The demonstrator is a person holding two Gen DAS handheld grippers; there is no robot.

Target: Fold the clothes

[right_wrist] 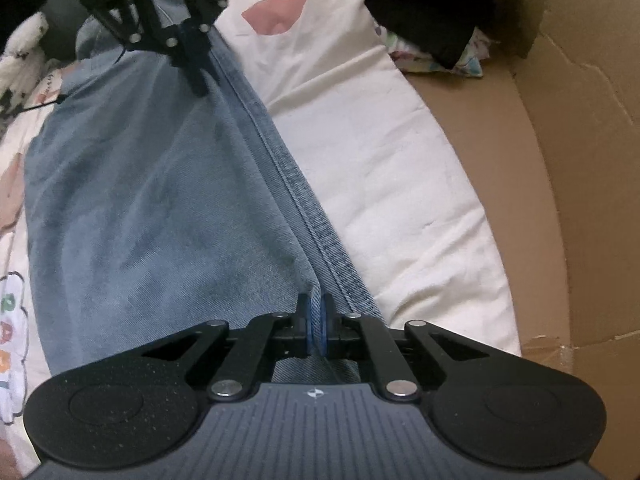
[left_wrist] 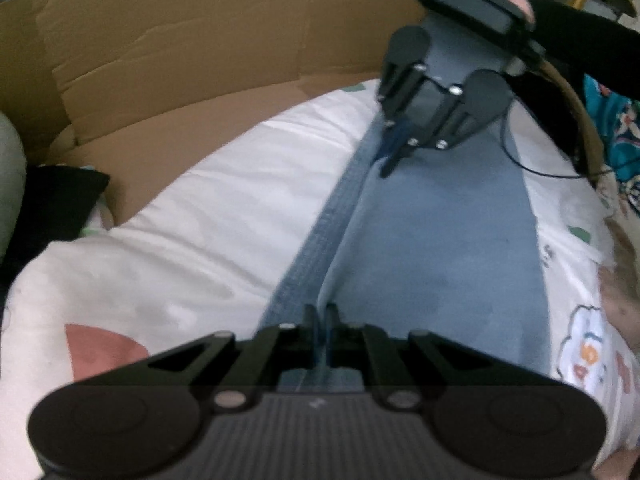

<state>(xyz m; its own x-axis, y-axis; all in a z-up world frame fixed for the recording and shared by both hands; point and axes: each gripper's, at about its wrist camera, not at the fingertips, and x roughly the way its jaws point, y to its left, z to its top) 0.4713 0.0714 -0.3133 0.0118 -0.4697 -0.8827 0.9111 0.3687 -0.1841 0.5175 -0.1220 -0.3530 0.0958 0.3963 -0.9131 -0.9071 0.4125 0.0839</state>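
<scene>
A pair of light blue jeans [left_wrist: 432, 240] lies stretched lengthwise on a white printed quilt [left_wrist: 240, 180]. My left gripper [left_wrist: 321, 316] is shut on the raised seam edge of the jeans at the near end. At the far end my right gripper [left_wrist: 390, 160] pinches the same edge. In the right wrist view the right gripper [right_wrist: 316, 308] is shut on the stitched seam of the jeans [right_wrist: 140, 200], and the left gripper [right_wrist: 196, 80] grips the fold at the top left. The edge runs taut between the two.
A brown cardboard wall [left_wrist: 180, 40] borders the quilt on the far side [right_wrist: 560, 160]. Dark cloth [right_wrist: 424, 24] lies at the quilt's corner. A person's black sleeve [left_wrist: 580, 48] holds the right gripper, and a thin black cable [left_wrist: 540, 172] trails beside it.
</scene>
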